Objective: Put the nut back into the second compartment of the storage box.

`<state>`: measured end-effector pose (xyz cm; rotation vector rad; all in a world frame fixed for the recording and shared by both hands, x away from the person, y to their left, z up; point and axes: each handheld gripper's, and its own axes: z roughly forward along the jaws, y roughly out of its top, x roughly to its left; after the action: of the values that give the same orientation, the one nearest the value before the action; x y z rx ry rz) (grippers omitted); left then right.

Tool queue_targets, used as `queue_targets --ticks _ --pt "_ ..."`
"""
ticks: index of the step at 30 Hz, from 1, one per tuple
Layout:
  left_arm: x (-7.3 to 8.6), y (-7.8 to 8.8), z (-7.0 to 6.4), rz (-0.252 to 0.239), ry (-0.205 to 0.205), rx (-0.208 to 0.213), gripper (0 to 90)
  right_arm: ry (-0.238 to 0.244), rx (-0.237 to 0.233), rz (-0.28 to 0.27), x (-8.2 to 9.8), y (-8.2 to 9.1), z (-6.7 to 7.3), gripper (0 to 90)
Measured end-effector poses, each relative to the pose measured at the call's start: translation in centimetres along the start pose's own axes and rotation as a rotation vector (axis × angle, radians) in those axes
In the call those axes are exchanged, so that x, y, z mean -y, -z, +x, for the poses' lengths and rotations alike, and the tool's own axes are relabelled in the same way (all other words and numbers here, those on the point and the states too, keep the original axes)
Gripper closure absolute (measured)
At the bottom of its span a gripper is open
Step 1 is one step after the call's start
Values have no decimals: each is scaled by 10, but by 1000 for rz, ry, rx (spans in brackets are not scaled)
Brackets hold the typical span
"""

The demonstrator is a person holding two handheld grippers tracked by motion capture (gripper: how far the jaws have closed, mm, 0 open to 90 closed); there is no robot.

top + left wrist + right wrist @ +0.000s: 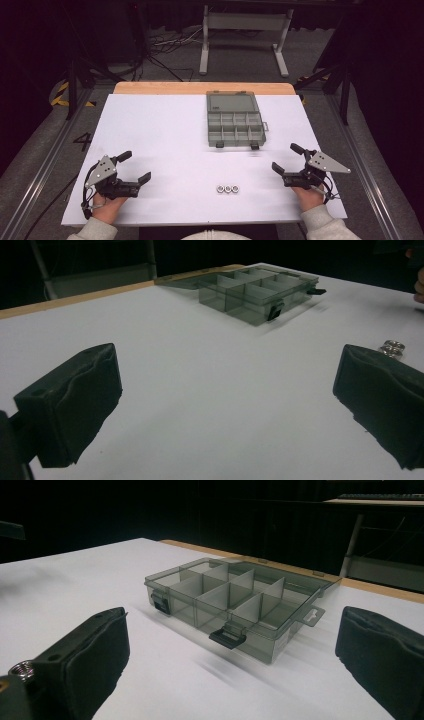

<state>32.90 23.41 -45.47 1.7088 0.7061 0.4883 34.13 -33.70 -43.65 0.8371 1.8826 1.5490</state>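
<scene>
Both tongs, the left gripper [136, 166] and right gripper [286, 157], hover released. Three small metal nuts [227, 189] lie between them near the front edge: likely light, hard, slippery; pinch one across its flats.

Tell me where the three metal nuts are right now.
In the high view, the nuts lie in a row on the table's near edge, between both grippers, closer to the right gripper.

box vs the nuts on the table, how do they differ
The box is see-through grey plastic; the nuts are shiny metal. The box is far larger, split into compartments, its lid open; the nuts are three small rings in a row. The box lies farther away, the nuts near the person. Both rest untouched on the white table.
</scene>
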Motion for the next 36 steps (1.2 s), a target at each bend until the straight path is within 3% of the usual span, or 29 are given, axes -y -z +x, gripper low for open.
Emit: queue_targets --ticks 14,20,30,36 --pt "-2 3 -2 -14 22 34 1 14 -2 2 -8 0 4 15" --pt "-3 3 -4 -18 14 35 1 -21 -62 19 -15 -11 19 15" --pt "-3 3 -2 -24 19 35 1 23 -181 19 -34 -37 56 16" --pt "-4 4 -2 -22 17 36 1 29 -234 36 -43 -49 66 2"
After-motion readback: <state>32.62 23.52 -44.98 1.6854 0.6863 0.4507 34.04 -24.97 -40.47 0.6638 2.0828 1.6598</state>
